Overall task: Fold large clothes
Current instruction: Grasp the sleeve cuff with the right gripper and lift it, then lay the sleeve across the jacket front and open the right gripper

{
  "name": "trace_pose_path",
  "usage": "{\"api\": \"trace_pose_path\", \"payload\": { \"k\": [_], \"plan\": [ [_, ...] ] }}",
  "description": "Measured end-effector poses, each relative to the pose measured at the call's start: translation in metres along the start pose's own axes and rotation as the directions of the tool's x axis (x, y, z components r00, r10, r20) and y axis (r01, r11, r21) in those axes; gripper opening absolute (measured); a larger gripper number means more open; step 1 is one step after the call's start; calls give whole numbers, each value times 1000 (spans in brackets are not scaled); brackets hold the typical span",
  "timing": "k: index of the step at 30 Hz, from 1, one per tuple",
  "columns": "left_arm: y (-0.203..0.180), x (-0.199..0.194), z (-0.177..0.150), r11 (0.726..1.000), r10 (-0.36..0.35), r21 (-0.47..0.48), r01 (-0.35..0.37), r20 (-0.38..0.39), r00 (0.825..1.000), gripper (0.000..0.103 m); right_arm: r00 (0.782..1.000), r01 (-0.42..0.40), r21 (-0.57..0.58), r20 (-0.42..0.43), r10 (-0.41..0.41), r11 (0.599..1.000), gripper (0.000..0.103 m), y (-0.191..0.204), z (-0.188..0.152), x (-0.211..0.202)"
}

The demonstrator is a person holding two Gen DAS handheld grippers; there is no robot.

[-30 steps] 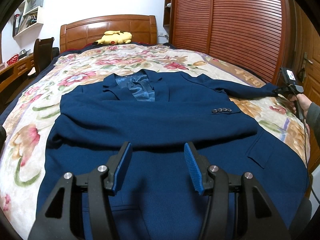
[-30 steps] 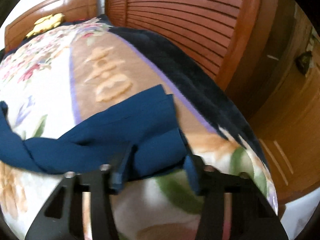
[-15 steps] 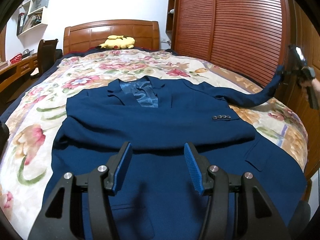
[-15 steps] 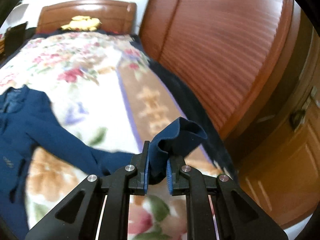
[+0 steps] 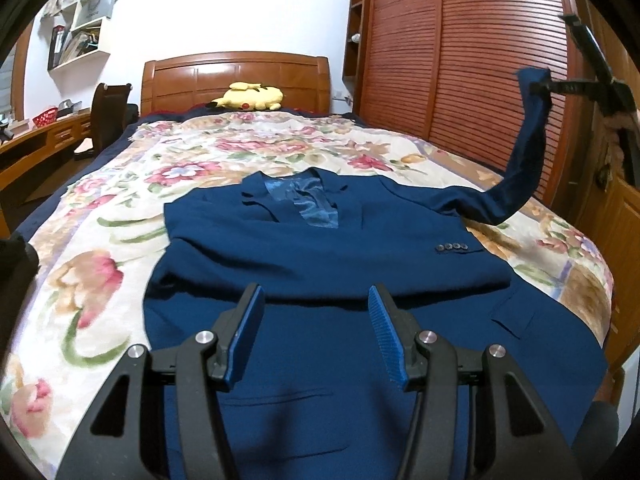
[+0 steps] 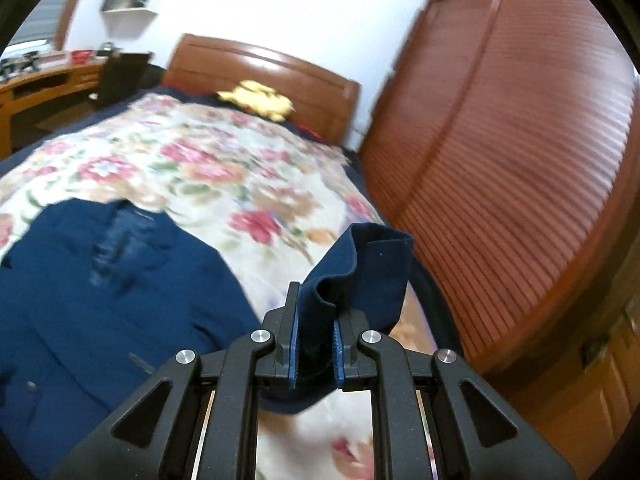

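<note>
A dark blue suit jacket [image 5: 320,248] lies face up on the flowered bedspread [image 5: 100,264], collar toward the headboard, one sleeve folded across its chest. Its other sleeve [image 5: 524,168] rises off the bed at the right, its cuff [image 6: 360,272] pinched in my right gripper [image 6: 314,344], which is shut on it and lifted high beside the wardrobe. My left gripper [image 5: 316,320] hovers open above the jacket's lower half with nothing between its blue pads. The jacket [image 6: 100,288] also shows at the left of the right wrist view.
A yellow plush toy [image 5: 248,98] rests by the wooden headboard [image 5: 236,76]. Slatted wardrobe doors [image 5: 460,60] stand along the bed's right side. A desk [image 5: 36,140] and dark chair [image 5: 108,116] sit at the left, with wall shelves [image 5: 80,36] above.
My right gripper closed on the sleeve cuff and lifted it high off the bed, swinging toward the jacket. The left gripper drifted slightly up and back, still open.
</note>
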State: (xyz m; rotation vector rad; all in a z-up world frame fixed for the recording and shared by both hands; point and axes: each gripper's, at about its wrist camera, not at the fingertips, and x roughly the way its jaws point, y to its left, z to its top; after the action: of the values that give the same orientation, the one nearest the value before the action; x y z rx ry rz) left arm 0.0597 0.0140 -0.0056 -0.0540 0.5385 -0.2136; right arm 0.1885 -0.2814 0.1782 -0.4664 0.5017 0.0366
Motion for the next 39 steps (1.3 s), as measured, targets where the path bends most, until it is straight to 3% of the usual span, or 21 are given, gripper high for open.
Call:
{"api": "trace_pose_path", "payload": {
  "k": [7,17,27,32,35,39],
  "plan": [
    [18,-17,-3,999,25,-20,-24,24,999,53,994,-63,-80,89,70,995,10,65,49,-21],
    [50,-38,-9,996,68,-56,-66,46,997,53,960,-186,-186,176,219,965,10,166,93,-42],
    [66,-48,-12,993,90,-80,-85,56,994,53,945,-297,-213,73,319,931,10,239,68,-21],
    [67,-47,-12,993,95,-82,-90,55,994,53,932,-346,-211,29,360,914,11,255,57,-14],
    [67,-48,-12,993,95,-80,-91,55,994,53,914,-397,-178,8,405,900,16,256,54,-15],
    [66,-47,-12,992,97,-80,-93,53,994,53,887,-449,-154,45,460,880,43,256,55,-29]
  ]
}}
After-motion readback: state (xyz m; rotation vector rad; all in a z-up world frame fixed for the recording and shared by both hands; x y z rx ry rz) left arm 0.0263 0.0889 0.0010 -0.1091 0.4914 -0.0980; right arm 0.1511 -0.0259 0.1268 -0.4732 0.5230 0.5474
